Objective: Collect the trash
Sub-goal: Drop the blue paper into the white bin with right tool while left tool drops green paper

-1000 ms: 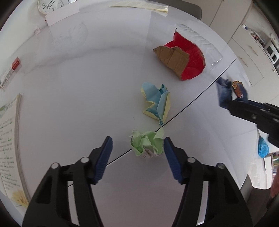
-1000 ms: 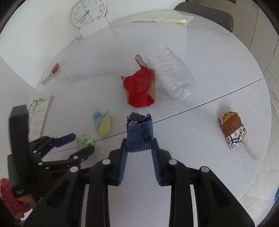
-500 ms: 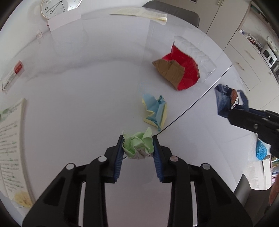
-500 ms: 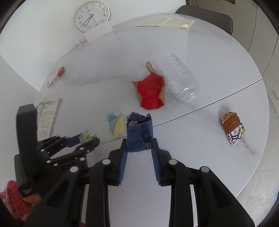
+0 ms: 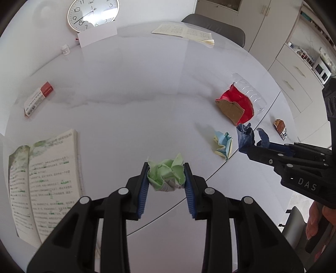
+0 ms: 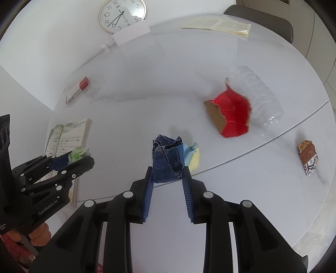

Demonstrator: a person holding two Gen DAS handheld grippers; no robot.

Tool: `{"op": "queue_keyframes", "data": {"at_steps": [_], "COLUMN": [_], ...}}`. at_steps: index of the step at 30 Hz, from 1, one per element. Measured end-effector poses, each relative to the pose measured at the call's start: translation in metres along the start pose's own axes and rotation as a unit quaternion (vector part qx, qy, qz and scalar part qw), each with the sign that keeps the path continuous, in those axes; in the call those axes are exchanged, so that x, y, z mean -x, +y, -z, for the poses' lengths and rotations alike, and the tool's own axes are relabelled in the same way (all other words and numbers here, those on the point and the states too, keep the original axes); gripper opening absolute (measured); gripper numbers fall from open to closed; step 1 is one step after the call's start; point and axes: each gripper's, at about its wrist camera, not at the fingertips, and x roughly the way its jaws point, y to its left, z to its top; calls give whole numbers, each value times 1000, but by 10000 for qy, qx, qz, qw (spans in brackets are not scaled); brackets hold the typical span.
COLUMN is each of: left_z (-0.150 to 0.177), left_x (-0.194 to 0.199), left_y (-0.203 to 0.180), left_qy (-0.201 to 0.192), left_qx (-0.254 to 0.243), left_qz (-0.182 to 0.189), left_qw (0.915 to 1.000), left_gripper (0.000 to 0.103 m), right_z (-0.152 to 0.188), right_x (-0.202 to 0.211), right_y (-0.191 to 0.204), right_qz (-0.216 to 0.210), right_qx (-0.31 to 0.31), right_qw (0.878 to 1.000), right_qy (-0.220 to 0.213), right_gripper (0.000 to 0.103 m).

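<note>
White round table (image 5: 130,88) is filling both views, wall clock (image 5: 93,13) behind. Left gripper (image 5: 166,178) is pinching the green paper wad (image 5: 167,177) between narrowed jaws, lifted off the surface for carrying. Right gripper (image 6: 167,178), jaws equally narrowed, is gripping the crumpled dark blue wrapper (image 6: 168,161). Ahead of it are lying the blue-yellow paper (image 6: 192,156), red carton (image 6: 231,115) against a clear plastic bottle (image 6: 258,98), and a snack wrapper (image 6: 308,160) to the right, likely next pickups.
</note>
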Motion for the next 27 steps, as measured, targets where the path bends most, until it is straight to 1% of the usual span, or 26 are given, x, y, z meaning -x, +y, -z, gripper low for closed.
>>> {"op": "queue_keyframes", "data": {"at_steps": [3,6,9,12,15,21,24,27], "left_z": [1,1,3,3,3,0,1,0], "left_x": [7,16,21,27,33,41,42,41], "left_y": [5,1,-10,-29,-53,-111,-141,-166], "left_qy": [-39,-108,-135,-183,-204,-234,-221,-150], "left_qx": [-37,-105,-202,-368,-582,-1019,-1278,-1439], "left_qz": [62,116,201,330,473,866,991,1099], "left_qw": [10000,9998,9995,9986,9970,9907,9866,9834], "left_gripper": [31,31,31,31,31,31,31,31], "right_z": [-1,0,5,14,28,67,93,123], "right_x": [1,6,16,31,51,95,115,129], "right_y": [10,13,9,-3,-25,-89,-128,-174], "right_qz": [-33,-29,2,108,254,722,1029,1352], "right_qx": [47,59,18,-92,-302,-898,-1336,-1836], "right_qw": [10000,9999,9998,9995,9985,9917,9835,9712], "right_qy": [-39,-95,-177,-276,-385,-577,-657,-696], "right_gripper": [28,28,28,28,28,28,28,28]}}
